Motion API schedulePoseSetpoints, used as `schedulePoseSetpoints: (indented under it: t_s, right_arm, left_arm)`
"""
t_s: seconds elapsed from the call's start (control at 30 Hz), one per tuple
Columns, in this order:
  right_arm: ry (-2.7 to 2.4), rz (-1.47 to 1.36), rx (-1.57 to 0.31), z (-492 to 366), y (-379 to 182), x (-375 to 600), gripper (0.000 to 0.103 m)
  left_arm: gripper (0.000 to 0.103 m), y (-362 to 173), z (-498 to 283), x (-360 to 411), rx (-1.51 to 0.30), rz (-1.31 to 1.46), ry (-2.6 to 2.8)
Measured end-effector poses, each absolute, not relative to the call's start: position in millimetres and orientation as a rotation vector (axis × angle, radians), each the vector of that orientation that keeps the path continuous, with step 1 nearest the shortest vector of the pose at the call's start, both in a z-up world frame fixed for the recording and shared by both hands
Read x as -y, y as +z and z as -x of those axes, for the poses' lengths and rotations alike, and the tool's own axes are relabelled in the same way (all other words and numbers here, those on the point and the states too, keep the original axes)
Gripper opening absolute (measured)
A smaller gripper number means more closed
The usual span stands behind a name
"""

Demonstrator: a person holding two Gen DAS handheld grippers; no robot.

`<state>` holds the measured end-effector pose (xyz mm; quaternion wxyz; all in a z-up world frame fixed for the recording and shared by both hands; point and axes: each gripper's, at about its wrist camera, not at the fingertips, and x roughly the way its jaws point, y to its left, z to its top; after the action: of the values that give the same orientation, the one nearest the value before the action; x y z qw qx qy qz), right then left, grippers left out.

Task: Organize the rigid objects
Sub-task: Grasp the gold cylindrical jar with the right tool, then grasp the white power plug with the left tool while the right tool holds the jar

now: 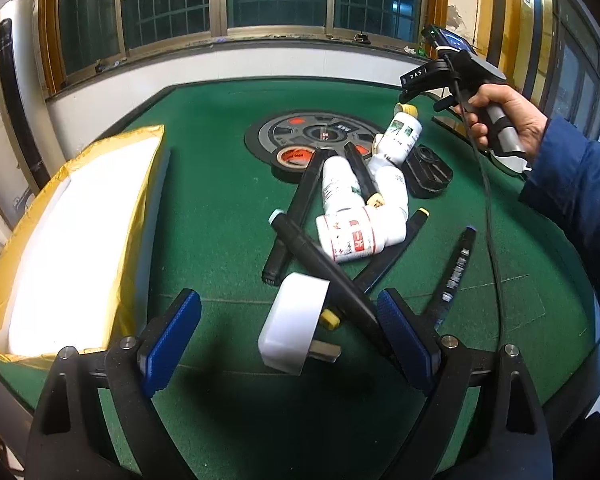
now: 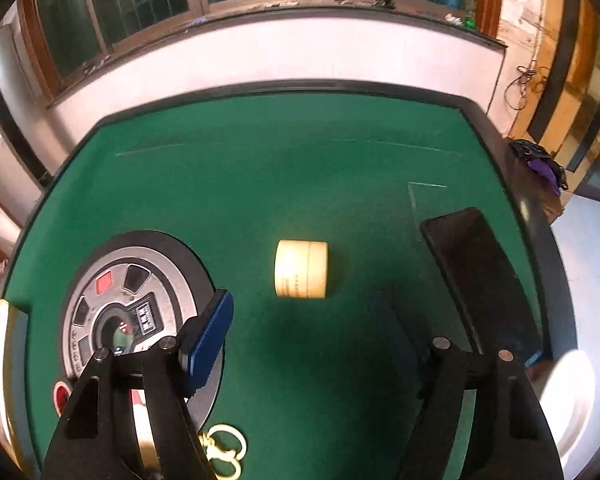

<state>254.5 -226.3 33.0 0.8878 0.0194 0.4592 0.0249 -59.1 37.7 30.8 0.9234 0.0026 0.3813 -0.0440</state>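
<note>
The left gripper (image 1: 288,334) stands wide open above the green table (image 1: 220,128), and nothing is pressed by its blue pads (image 1: 172,336). Between them lies a white plug adapter (image 1: 292,328), which partly covers a black marker (image 1: 324,272). Behind it is a pile of white bottles (image 1: 352,236) and more markers, near the round grey disc (image 1: 312,132). A yellow-edged box (image 1: 72,240) stands on the left.

The right gripper (image 2: 320,332) is also open and holds nothing. A cream jar (image 2: 301,269) lies on its side ahead of it, apart from the fingers. A black phone (image 2: 480,272) lies to the right.
</note>
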Motion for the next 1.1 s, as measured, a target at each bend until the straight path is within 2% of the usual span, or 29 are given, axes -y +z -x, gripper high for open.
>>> schedulePoseSetpoints:
  t_s: [0.1,0.17,0.23,0.3,0.47,0.6,0.77,0.9,1.03,1.1]
  right_arm:
    - [0.048,-0.053,-0.978,-265.3,23.3,225.7,0.068]
    - [0.045,-0.083,-0.994,-271.6,16.8,228.9,0.063]
    - [0.055,-0.108,-1.013,-275.7,10.3,230.1,0.038]
    - [0.068,-0.139,-1.024,-274.0,8.2,233.3,0.029]
    - [0.070,-0.134,-0.978,-239.8,21.2,230.1,0.028]
    - [0.131,-0.199,-0.961,-175.9,48.2,226.2,0.028]
    - [0.263,-0.225,-0.907,-88.2,76.8,211.0,0.028]
    - [0.394,-0.213,-0.850,-21.0,77.4,193.9,0.028]
    - [0.474,-0.191,-0.797,10.0,65.2,179.4,0.028]
    - [0.489,-0.192,-0.806,7.7,58.6,177.4,0.028]
  left_arm:
    - [0.091,29.2,58.2,-45.1,-0.797,0.018,-0.083]
    - [0.091,29.6,58.6,-47.8,-0.800,0.022,-0.078]
    - [0.091,30.7,59.9,-50.1,-0.796,0.024,-0.070]
    - [0.091,31.2,60.7,-51.5,-0.797,0.022,-0.065]
    - [0.091,33.4,65.5,-56.8,-0.796,0.040,-0.093]
    - [0.091,31.8,71.7,-59.1,-0.797,0.043,-0.114]
    - [0.075,34.8,74.8,-61.4,-0.794,0.043,-0.125]
    - [0.074,37.9,73.5,-57.5,-0.806,0.002,-0.116]
    - [0.074,40.4,71.0,-48.9,-0.816,-0.043,-0.125]
    - [0.063,38.6,68.2,-45.3,-0.836,-0.061,-0.127]
